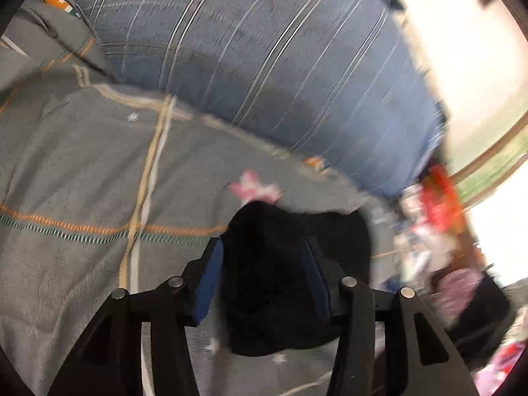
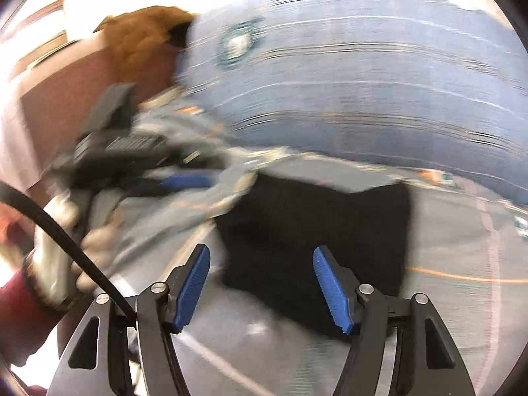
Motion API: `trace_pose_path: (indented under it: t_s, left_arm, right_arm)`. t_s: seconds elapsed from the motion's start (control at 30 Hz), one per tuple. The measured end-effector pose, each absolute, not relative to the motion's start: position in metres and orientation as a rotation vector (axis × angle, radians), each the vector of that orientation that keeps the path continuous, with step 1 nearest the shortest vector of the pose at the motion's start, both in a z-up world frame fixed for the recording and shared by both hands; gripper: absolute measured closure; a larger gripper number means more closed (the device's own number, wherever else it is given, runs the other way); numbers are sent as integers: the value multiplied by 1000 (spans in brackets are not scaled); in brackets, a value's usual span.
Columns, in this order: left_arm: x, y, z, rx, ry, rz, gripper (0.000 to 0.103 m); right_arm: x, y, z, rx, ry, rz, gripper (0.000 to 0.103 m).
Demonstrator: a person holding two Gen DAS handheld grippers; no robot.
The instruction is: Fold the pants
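Close to the left wrist camera, the left gripper (image 1: 264,264) has its two blue pads (image 1: 209,283) apart. The black pants (image 1: 290,283) lie folded in a small dark bundle, and part of the bundle sits in the gap. The picture is blurry there, so I cannot tell if the right-hand pad touches the cloth. The left-hand pad looks clear of it.

Close to the right wrist camera, the right gripper (image 2: 262,280) is wide apart too. Its blue pads (image 2: 194,283) hold nothing. The pants (image 2: 313,231) lie flat just past the tips, a dark square shape.

Under the pants is a grey bedspread (image 1: 72,171) with orange, white and green stitched lines. It covers the near part of both views.

On the left in the right wrist view, a gloved hand (image 2: 56,260) with a dark red sleeve (image 2: 16,313) grips the other tool. A black cable (image 2: 66,241) runs across in front of it. That tool's blue pad (image 2: 184,180) shows just to the left of the pants.

A little past the pants in the left wrist view lies a small pink and white thing (image 1: 254,189), too blurry to name.

Far back is a big blue pillow (image 1: 264,59) with thin pale stripes. To the left of it, in the right wrist view, is something brown and furry (image 2: 145,36).
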State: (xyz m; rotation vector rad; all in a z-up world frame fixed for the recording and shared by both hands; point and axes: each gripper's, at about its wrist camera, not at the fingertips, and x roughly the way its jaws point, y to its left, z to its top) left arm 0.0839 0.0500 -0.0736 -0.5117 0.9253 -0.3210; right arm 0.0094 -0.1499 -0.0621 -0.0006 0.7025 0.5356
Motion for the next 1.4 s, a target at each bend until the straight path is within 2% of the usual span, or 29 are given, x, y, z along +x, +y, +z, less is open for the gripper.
trace_pose_path:
  t_s: [0.1,0.17,0.3,0.43,0.53,0.63,0.77,0.87,0.97,1.1,1.23,1.37,1.4]
  left_arm:
    - [81,36,-106,-442,1027,-249,54]
    - [71,43,-117,-523,1020,-259,54]
    - [59,48,-123,-587,1033,-280,54]
    - [44,32,-116,-479,1023,-292,54]
    - [35,41,-111,-451,1031,-284,54]
    - [26,65,-105,-516,1006,-278,54]
    - [16,82,-100,-549,975,-233,54]
    - [7,86,-99,-554,968,-216,54]
    - [-1,89,-98,-533,965,-200,54]
    - [-3,92,-89,-535,947,-212,54]
    - [14,83,-73,-511,926,-246,54]
    - [41,52,-56,-436,904,-277,54]
    - [47,43,-54,-413,903,-288,51]
  right_arm:
    - [34,-160,-67,41,744,510,41]
    - [49,-155,-74,32,788,529,41]
    - [89,-144,-97,-20,875,476,44]
    - [113,-146,-114,-20,924,423,43]
    - [105,-149,-103,-15,923,421,43]
    - [90,-151,-75,42,843,477,43]
    - [83,-112,-58,-10,848,648,44]
    - [101,-74,-76,-56,934,682,49]
    - [132,-55,-114,-33,1059,618,48]
    - [133,-64,-106,52,1046,650,41]
    - [107,-128,-54,165,857,653,41]
    - [80,-179,-45,110,780,490,41]
    - [73,-189,-48,102,775,467,41]
